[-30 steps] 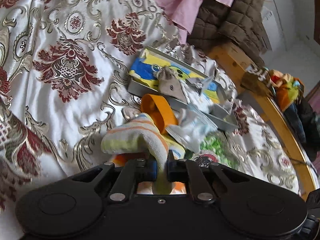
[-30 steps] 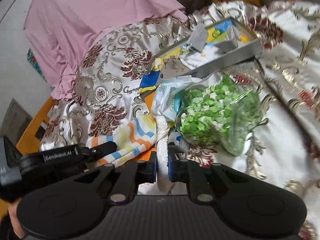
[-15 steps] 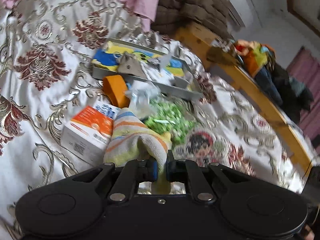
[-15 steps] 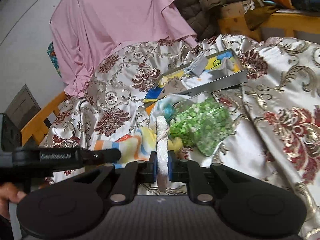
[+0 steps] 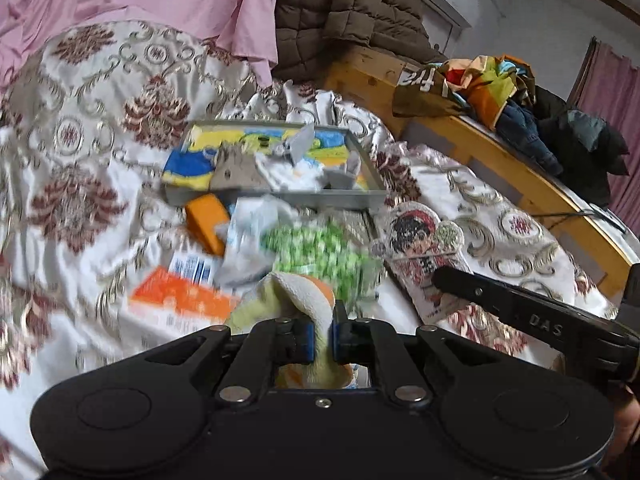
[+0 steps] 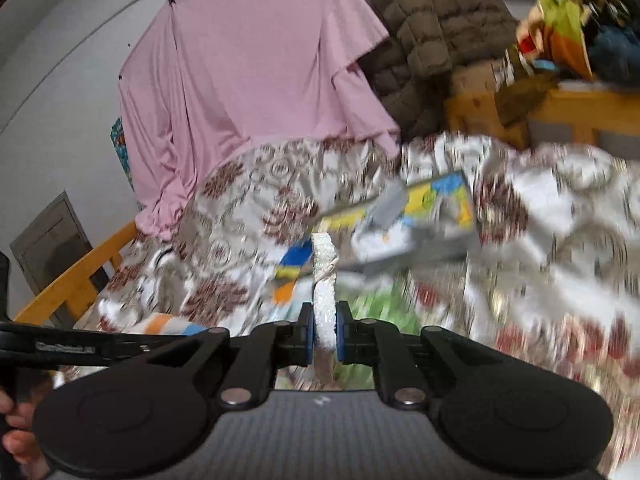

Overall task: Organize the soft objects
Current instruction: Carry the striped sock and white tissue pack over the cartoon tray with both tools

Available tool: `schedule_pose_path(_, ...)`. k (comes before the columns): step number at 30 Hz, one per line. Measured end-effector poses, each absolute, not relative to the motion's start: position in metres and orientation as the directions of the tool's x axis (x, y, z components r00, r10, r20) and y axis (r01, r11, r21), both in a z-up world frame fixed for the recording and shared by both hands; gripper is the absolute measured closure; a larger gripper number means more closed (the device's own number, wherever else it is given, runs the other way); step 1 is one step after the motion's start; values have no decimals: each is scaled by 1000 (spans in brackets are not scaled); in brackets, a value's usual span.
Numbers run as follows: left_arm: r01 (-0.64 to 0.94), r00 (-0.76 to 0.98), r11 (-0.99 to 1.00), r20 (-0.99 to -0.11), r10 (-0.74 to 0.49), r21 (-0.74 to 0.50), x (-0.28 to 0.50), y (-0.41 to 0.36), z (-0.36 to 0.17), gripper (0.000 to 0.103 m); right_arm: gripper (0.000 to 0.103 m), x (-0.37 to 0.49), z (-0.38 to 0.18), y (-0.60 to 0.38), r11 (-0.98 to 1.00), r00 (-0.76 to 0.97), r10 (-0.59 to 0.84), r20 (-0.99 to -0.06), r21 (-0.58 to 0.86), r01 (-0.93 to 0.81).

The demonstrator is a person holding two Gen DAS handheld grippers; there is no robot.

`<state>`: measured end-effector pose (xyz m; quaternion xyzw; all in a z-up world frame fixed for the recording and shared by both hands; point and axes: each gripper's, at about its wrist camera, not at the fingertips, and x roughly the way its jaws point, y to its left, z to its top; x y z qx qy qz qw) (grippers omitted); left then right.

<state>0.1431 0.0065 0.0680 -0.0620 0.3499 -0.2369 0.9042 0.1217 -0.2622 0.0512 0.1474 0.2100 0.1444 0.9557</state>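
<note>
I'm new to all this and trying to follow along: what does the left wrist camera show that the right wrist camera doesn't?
Only the left wrist view: the orange box, cartoon-printed pouch and right gripper reaching in from the right.
Only the right wrist view: the whole hanging pink cloth and a hand.
Both: the striped towel pinched in each gripper's fingers, the grey tray and the floral bedspread.

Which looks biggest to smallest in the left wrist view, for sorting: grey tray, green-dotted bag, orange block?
1. grey tray
2. green-dotted bag, blurred
3. orange block
All lie at similar depth, so the order seems fair.
</note>
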Motion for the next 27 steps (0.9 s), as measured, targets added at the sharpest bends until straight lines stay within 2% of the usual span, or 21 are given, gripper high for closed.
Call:
schedule_pose_path(7,397,697,894,-565,-441,-207,208,-36,113,96,91,214,72,-289,917,915,319,-247,325,-232)
schedule_pose_path(14,342,808,926,-454,-375,-157,300,-83,143,96,91,310,73,-314,919,934,282,-219,340,-198)
schedule_pose_path(20,238,878,959,-387,-281,-156,381,-122,132,95,91,361,42,-338,905,936,271,-224,391,-169)
schedule_pose_path(27,140,886,970,-412,-211,-197,441,-148,99,95,91,403,8,-358,886,915,288,-282,441,-143)
